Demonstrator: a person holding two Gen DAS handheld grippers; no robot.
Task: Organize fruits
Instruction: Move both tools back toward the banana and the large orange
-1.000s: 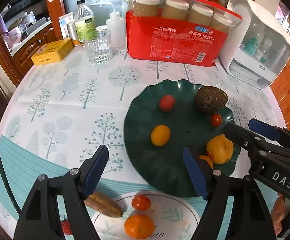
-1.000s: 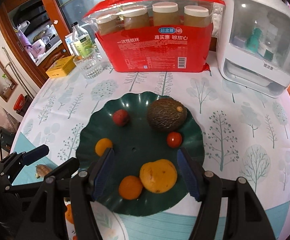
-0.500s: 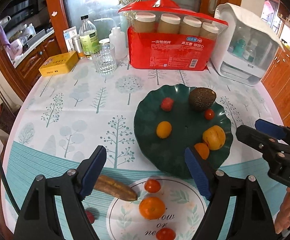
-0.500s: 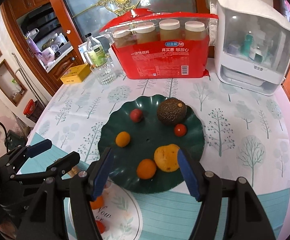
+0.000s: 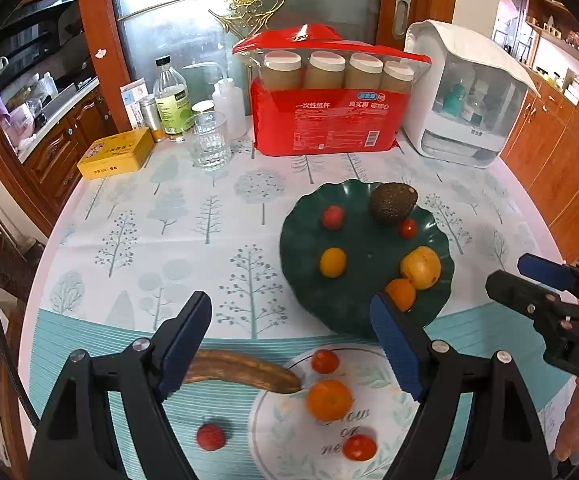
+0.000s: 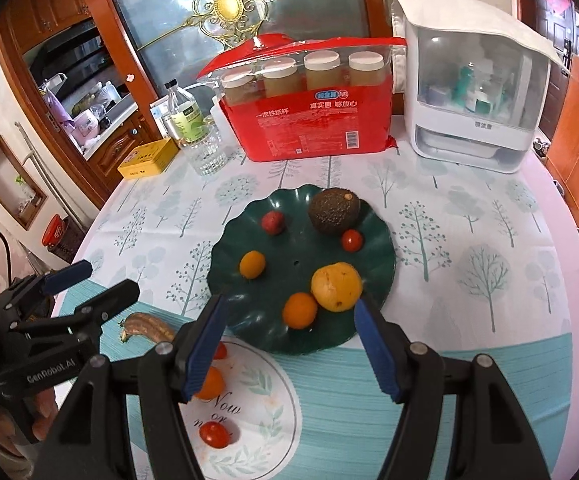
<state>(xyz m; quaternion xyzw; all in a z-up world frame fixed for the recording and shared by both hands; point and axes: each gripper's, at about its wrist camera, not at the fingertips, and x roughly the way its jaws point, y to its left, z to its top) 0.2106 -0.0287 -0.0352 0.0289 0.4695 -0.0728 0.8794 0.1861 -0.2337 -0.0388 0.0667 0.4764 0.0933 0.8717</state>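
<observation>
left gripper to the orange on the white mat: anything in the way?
Nothing visible. The left gripper is open and empty, and the orange sits exposed on the white mat. The brown banana lies just left of it, its tip close to the orange.

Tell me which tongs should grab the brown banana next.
Left. The left tongs are open with the brown banana just beneath their left finger, while the right tongs are open over the green plate, farther away.
</observation>
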